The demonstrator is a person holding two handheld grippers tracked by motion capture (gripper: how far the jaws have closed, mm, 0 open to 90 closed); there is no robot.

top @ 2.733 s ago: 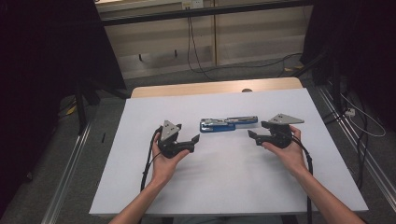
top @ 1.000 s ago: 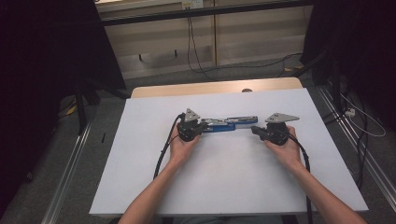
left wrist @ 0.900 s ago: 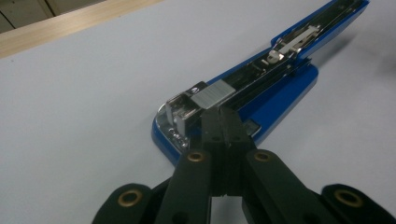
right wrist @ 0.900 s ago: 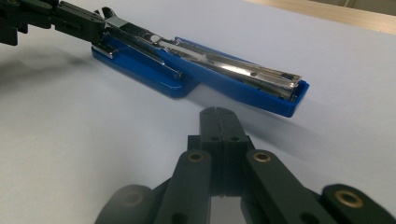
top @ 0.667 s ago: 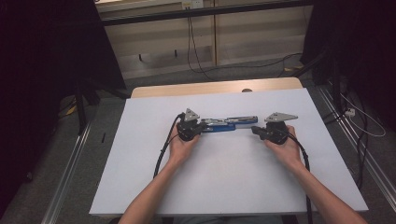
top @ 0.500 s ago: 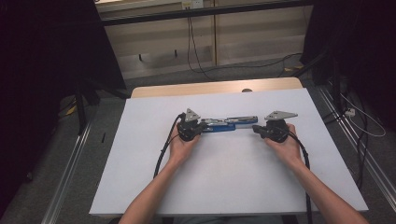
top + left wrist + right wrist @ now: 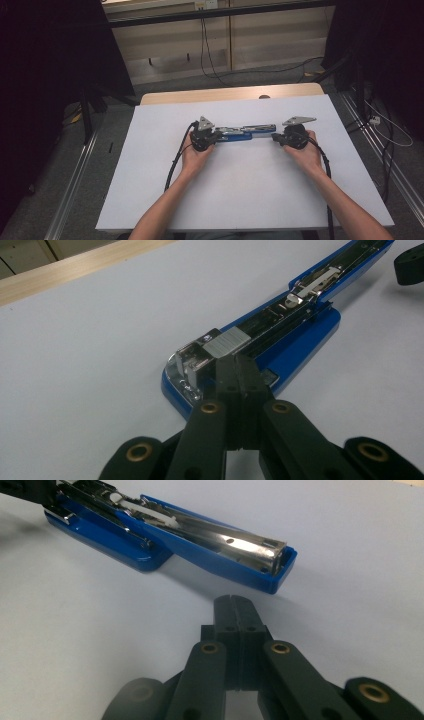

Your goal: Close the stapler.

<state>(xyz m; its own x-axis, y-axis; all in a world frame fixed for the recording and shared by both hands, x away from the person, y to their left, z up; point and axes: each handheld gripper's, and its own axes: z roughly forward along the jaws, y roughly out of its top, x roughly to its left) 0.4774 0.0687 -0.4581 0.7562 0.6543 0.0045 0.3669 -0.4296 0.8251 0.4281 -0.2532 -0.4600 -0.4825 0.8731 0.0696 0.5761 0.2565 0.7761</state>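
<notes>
A blue stapler [image 7: 245,133] lies opened out flat on the white sheet [image 7: 240,195], its metal magazine facing up. My left gripper [image 7: 216,136] is shut, and its joined tips rest against the stapler's [image 7: 280,335] left end, at the grey metal block, as the left gripper [image 7: 236,362] view shows. My right gripper [image 7: 274,138] is shut too, with nothing between its jaws. Its tips [image 7: 234,602] stand a little short of the stapler's [image 7: 200,535] open right end, apart from it.
The white sheet covers a wooden table whose far edge [image 7: 230,93] shows bare. Cables [image 7: 172,170] trail from both grippers toward the front edge. Metal rails [image 7: 75,185] and floor cables flank the table.
Since the earliest frame both grippers have moved inward to the stapler's two ends. Over the last second they have hardly moved.
</notes>
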